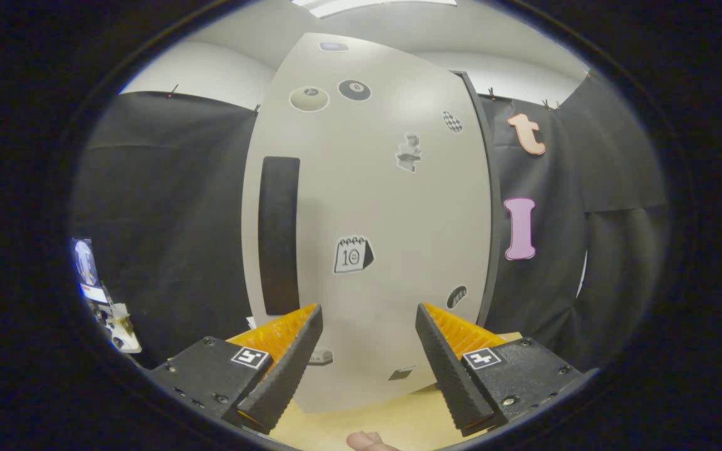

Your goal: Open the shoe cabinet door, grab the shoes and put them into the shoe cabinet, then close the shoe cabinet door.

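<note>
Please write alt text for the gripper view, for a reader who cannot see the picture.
A closed pale shoe cabinet door with a tall dark handle and several stickers stands just ahead of the open gripper, whose fingers hold nothing. The cabinet stands on a light wooden surface, with black cloth on both sides.

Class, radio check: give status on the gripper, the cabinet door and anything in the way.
Gripper open, holding nothing. Pale grey sticker-covered shoe cabinet door shut, just ahead of fingers; tall black door handle beyond one finger. Nothing between fingers and door.
</note>
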`<state>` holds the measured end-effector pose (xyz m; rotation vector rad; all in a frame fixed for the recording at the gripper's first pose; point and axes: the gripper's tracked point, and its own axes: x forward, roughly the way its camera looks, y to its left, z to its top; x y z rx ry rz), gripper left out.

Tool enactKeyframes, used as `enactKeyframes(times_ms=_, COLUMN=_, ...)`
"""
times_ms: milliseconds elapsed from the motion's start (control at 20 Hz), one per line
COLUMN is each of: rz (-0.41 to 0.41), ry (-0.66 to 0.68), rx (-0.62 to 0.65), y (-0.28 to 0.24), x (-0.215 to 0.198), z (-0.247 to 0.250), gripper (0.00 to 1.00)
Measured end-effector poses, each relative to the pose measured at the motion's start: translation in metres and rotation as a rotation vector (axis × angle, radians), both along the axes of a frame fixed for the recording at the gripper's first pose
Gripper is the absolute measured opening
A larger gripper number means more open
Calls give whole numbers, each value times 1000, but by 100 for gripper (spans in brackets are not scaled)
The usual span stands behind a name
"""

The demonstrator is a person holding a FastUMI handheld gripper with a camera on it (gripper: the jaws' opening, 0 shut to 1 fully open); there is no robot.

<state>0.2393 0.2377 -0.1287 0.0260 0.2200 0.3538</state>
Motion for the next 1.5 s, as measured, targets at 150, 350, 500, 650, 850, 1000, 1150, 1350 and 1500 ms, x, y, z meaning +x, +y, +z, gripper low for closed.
enactKeyframes(times_ms=150, rz=-42, ry=-6, rx=7, y=-1, x=-2, z=-15, gripper=98)
enactKeyframes(times_ms=350, rz=-81, ry=-9, rx=12, y=-11, x=-23, z=-25, gripper=99)
enactKeyframes(times_ms=500, rz=-108, ry=-11, rx=28, y=-20, x=-43, z=-31, gripper=99)
enactKeyframes(times_ms=650, rz=-108, ry=-9, rx=101, y=-24, x=-73, z=-31, gripper=99)
enactKeyframes(times_ms=850, rz=-142, ry=-40, rx=108, y=-41, x=-112, z=-27, gripper=97)
enactKeyframes(times_ms=1000, rz=-209, ry=-55, rx=39, y=-57, x=-138, z=-24, gripper=97)
enactKeyframes(times_ms=1150, rz=-209, ry=-100, rx=21, y=-56, x=-165, z=-14, gripper=97)
enactKeyframes(times_ms=1350, rz=-211, ry=-128, rx=17, y=-66, x=-185, z=-4, gripper=97)
enactKeyframes(times_ms=1500, rz=-272, ry=-119, rx=-16, y=-85, x=-187, z=-6, gripper=97)
